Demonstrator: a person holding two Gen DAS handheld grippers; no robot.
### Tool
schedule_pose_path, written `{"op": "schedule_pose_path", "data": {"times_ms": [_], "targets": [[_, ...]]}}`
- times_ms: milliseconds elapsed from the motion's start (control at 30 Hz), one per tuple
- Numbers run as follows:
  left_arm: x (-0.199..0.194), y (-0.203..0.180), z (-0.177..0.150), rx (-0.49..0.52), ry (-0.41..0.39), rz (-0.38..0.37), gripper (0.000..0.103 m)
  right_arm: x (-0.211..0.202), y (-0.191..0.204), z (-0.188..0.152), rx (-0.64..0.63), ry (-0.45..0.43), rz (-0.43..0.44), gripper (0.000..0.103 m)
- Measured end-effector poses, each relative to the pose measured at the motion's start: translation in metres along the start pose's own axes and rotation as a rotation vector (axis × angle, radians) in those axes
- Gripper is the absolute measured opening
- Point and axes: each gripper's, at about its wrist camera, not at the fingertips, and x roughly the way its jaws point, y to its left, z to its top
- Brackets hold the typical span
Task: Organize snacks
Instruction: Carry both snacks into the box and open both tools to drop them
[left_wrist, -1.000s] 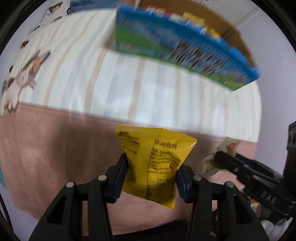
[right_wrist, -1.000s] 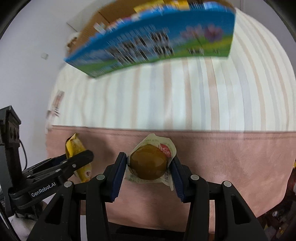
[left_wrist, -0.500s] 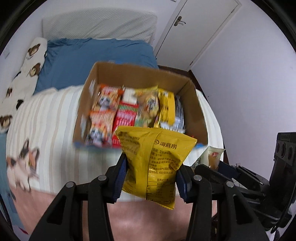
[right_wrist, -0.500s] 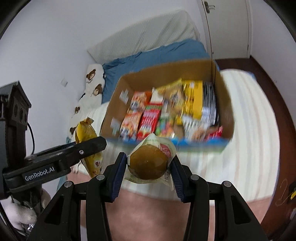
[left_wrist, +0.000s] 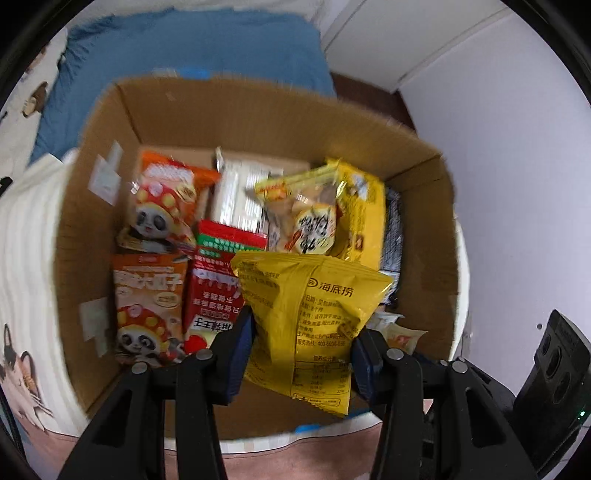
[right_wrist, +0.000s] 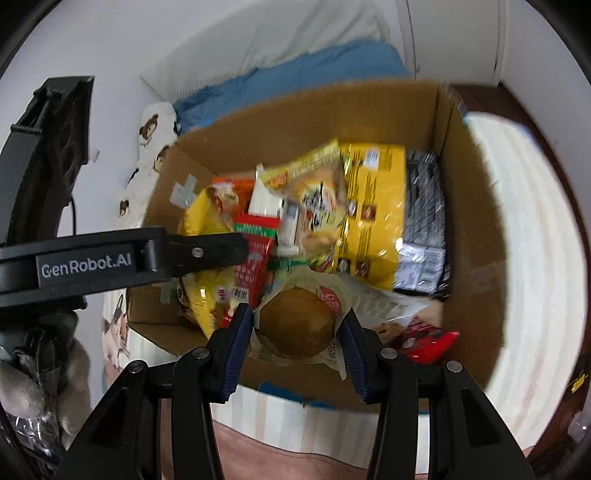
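Left tongs (left_wrist: 301, 354) clamped on a yellow pouch (left_wrist: 310, 317), long axis upright, sealed top edge pointing away from the camera toward the box (left_wrist: 258, 107), bottom edge hanging below the pads. Printed on the pouch: "海底捞", plus a line reading "400-" and smaller text too blurred to read. Held above the near part of the open box, over the snacks inside.

Right tongs (right_wrist: 297, 332) clamped on a bun (right_wrist: 295, 321) in a clear wrapper, round and brown, no clear long axis, a red logo at its upper right, unreadable. Held above the near wall of the same box (right_wrist: 476, 221).

Seen only in the left view: two orange panda bags (left_wrist: 147, 306) standing along the left wall, a red carton (left_wrist: 210, 295) with Chinese writing beside them, a white pack (left_wrist: 240, 192) behind.

Seen only in the right view: the left tongs' (right_wrist: 207, 251) black arm reaching in from the left, marked "GenRobot.AI", the pouch (right_wrist: 201, 221) behind it, and a red wrapper (right_wrist: 424, 343) at the near right corner.

In both: a yellow-trimmed clear bag (left_wrist: 306, 214) leaning on a big yellow bag (left_wrist: 362, 210), dark packs (right_wrist: 424, 221) by the right wall. Box resting on a striped bed cover (right_wrist: 524, 240), blue bedding (left_wrist: 184, 48) beyond.
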Motion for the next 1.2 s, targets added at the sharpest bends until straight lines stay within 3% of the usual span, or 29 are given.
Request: {"op": "schedule_pose_path", "data": {"times_ms": [100, 133, 167, 200, 267, 333, 667, 833, 1200], "targets": [[0.017, 0.006, 0.001, 0.001, 0.034, 0.025, 0.046, 0.024, -0.009, 0.004, 0.022, 0.076, -0.009, 0.057], [0.020, 0.008, 0.000, -0.001, 0.042, 0.035, 0.047, 0.030, -0.011, 0.005, 0.023, 0.095, -0.032, 0.066], [0.024, 0.011, 0.000, -0.006, 0.046, 0.034, 0.053, 0.034, -0.012, 0.005, 0.022, 0.110, -0.056, 0.090], [0.026, 0.014, -0.001, -0.011, 0.048, 0.034, 0.058, 0.037, -0.014, 0.005, 0.020, 0.116, -0.075, 0.099], [0.029, 0.017, 0.000, -0.011, 0.046, 0.051, 0.086, 0.037, -0.014, 0.005, 0.013, 0.113, -0.088, 0.099], [0.030, 0.019, 0.001, -0.006, 0.043, 0.080, 0.093, 0.037, -0.015, 0.006, 0.012, 0.112, -0.100, 0.099], [0.004, 0.028, -0.005, 0.008, -0.057, 0.195, 0.093, 0.015, -0.018, 0.015, 0.007, 0.058, -0.218, 0.099], [-0.006, 0.030, -0.016, 0.032, -0.091, 0.255, 0.093, 0.009, -0.025, 0.014, 0.041, 0.039, -0.225, 0.099], [-0.018, 0.031, -0.037, 0.038, -0.134, 0.291, 0.093, -0.008, -0.023, 0.006, 0.053, 0.005, -0.234, 0.099]]}}
